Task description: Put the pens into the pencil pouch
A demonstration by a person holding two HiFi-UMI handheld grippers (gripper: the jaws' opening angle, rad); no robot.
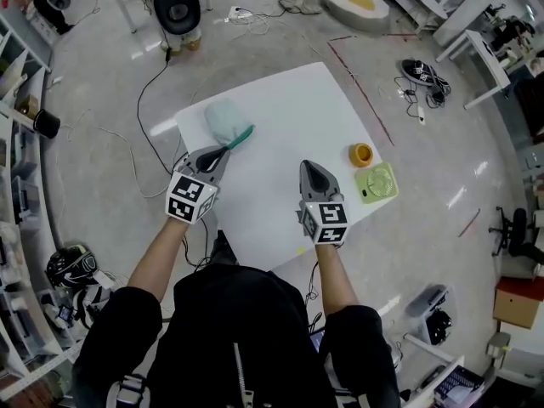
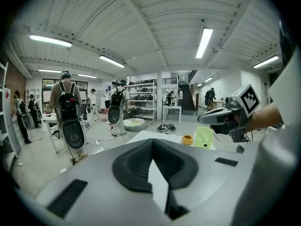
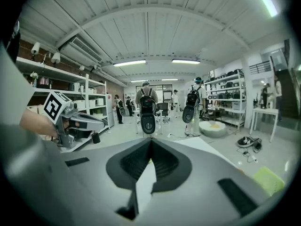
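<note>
A pale teal pencil pouch (image 1: 225, 119) lies on the far left part of the white table (image 1: 289, 109). A teal pen (image 1: 241, 137) pokes out from its near end. My left gripper (image 1: 219, 155) hovers just in front of that pen, raised above the table, jaws shut with nothing between them (image 2: 151, 142). My right gripper (image 1: 311, 170) is held up over the table's middle, also shut and empty (image 3: 150, 145). Each gripper shows in the other's view: the right gripper (image 2: 225, 117) and the left gripper (image 3: 80, 121). Both gripper views look level across the room, so the pouch is hidden there.
An orange cup (image 1: 361, 154) and a small green fan (image 1: 376, 183) sit at the table's right edge, also seen as the cup (image 2: 187, 139) and fan (image 2: 204, 136). Cables, shoes (image 1: 425, 73), a black speaker-like unit (image 1: 178, 8) and shelves surround the table.
</note>
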